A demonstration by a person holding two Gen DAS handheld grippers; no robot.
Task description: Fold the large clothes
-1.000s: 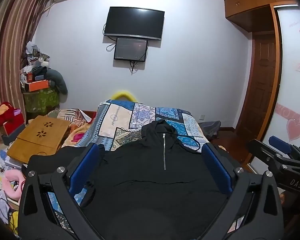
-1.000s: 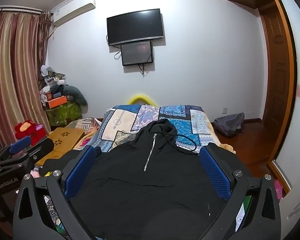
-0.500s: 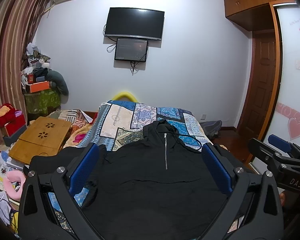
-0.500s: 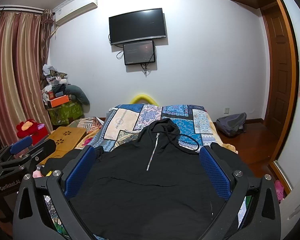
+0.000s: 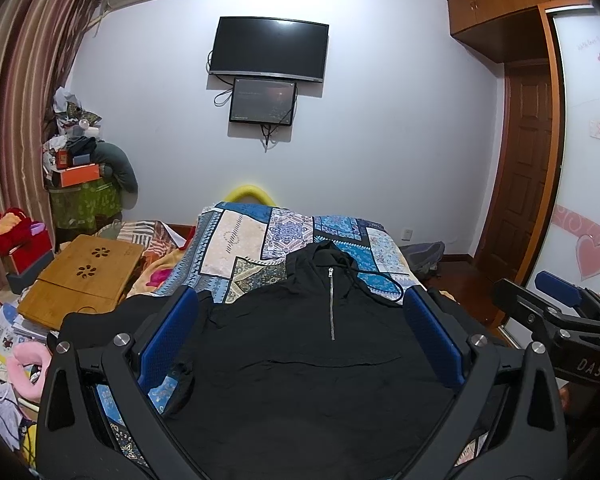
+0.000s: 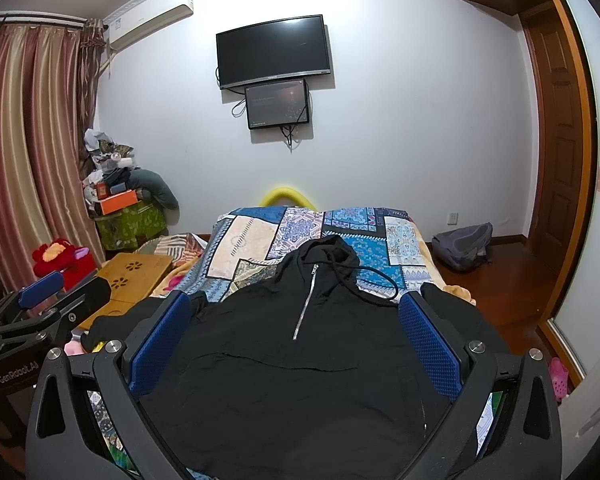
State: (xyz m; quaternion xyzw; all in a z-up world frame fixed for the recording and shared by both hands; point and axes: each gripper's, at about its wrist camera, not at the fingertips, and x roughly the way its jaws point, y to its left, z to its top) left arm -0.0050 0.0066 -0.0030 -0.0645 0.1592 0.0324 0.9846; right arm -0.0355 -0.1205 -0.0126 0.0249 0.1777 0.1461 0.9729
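Hoodie (image 5: pixel 300 360) flat on the patchwork bedspread (image 5: pixel 240 240), both grippers wide open above its near hem.

Black and front-up, the hoodie runs lengthwise straight away from both grippers: hem nearest, zipper (image 5: pixel 331 304) along the midline, hood (image 6: pixel 328 252) farthest, pointing toward the wall-mounted TV (image 6: pixel 274 50). One sleeve (image 5: pixel 112 316) spreads off the hoodie's left side toward the wooden lap desk (image 5: pixel 84 276); the other sleeve (image 6: pixel 456 316) lies off its right side near the bed edge. The left gripper (image 5: pixel 300 340) has its jaws spread full and holds nothing; the right gripper (image 6: pixel 296 340) likewise, empty. Each sits nearer its own side's sleeve, so a sleeve-in fold looks the likely start. No container shows near the hoodie except a grey backpack (image 6: pixel 464 244) on the floor beyond its right side, contents unseen.
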